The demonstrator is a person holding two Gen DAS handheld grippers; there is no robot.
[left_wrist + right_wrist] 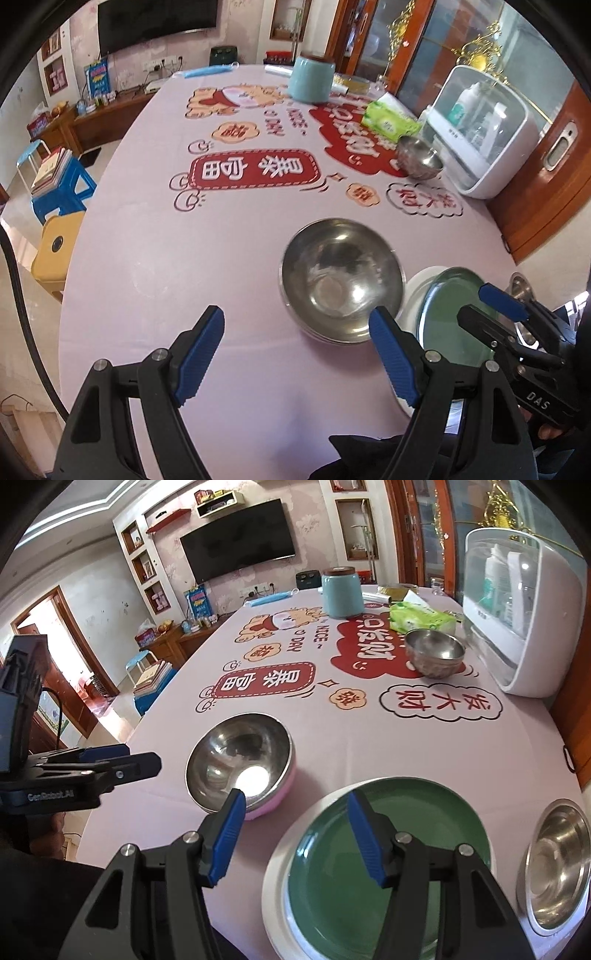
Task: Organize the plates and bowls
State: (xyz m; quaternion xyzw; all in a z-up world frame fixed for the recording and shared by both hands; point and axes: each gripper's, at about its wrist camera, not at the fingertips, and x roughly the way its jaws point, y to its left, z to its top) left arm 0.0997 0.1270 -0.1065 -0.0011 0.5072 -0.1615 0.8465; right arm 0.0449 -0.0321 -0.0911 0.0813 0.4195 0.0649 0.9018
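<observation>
A steel bowl with a pink outside [341, 277] [240, 764] stands on the near part of the table. My left gripper [297, 332] [144, 757] hovers open just short of it, with nothing between the pads. A green plate [388, 849] [454, 306] lies on a white plate [277, 867] to the right of the bowl. Over the green plate's near left rim my right gripper [295, 823] [484, 306] stands open, gripping nothing. Another steel bowl with a white outside [557, 860] sits right of the plates. A small steel bowl [434, 653] [419, 157] stands farther back.
A teal canister [341, 594], a green tissue pack [421, 618] and a white countertop cabinet [524, 609] stand at the table's far right. A blue face mask [271, 598] lies at the far edge. A blue stool with books [55, 184] and a yellow chair [55, 251] stand left of the table.
</observation>
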